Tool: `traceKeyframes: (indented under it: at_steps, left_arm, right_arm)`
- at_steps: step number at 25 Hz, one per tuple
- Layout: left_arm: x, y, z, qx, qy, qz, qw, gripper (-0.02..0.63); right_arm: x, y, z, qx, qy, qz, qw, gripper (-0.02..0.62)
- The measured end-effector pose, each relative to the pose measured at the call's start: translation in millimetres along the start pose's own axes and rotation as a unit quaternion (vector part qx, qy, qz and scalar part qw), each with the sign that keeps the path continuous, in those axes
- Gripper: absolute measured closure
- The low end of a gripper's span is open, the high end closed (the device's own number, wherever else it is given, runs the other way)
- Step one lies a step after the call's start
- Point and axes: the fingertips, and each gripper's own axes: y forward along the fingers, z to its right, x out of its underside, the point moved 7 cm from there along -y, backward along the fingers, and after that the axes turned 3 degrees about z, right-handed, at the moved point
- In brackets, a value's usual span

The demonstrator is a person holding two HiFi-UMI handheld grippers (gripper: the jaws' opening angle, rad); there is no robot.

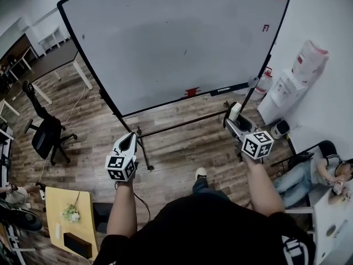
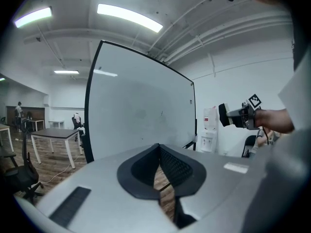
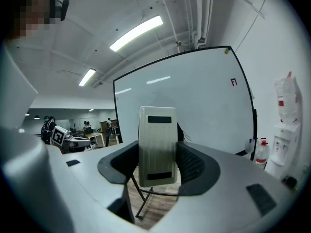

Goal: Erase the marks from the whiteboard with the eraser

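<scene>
The whiteboard (image 1: pixel 165 37) stands on a wheeled frame ahead of me, tilted in the head view. A small red mark (image 1: pixel 265 28) sits near its upper right corner, and a tiny dark mark (image 1: pixel 185 52) near its middle. My right gripper (image 1: pixel 236 116) is shut on the eraser (image 1: pixel 235 111), a cream block with two black strips that stands upright between the jaws (image 3: pixel 156 144). It is well short of the board (image 3: pixel 194 106), where the red mark (image 3: pixel 234 82) shows. My left gripper (image 1: pixel 130 138) is shut with nothing in it (image 2: pixel 158 148) and points at the board (image 2: pixel 141 110).
A red item (image 1: pixel 191 91) lies on the board's tray. A water dispenser (image 1: pixel 287 87) and a bottle (image 1: pixel 265 81) stand by the right wall. A person (image 1: pixel 325 173) sits at the right. An office chair (image 1: pixel 47 137), a yellow table (image 1: pixel 69 214) and desks (image 1: pixel 55 59) are at the left.
</scene>
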Motion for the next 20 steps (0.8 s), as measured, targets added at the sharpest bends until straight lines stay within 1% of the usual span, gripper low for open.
traceKeyframes:
  at_steps: [5,14,20]
  left_arm:
    - [-2.6,16.7,1.3,0.002,0.01,0.001,1.0,0.592]
    - [-2.0,53.2,-13.5,-0.01,0.009,-0.01,0.9999,0.592]
    - [-2.2,75.0,-18.5,-0.014,0.007,-0.017,0.9997,0.592]
  right_arm:
    - [-1.9,18.1,19.5,-0.006,0.011,0.026,1.0,0.362]
    - [-12.0,67.2,52.9,0.0,0.005,0.025,1.0,0.362]
    - [-19.4,102.7,73.5,0.022,-0.001,0.026,0.999,0.362]
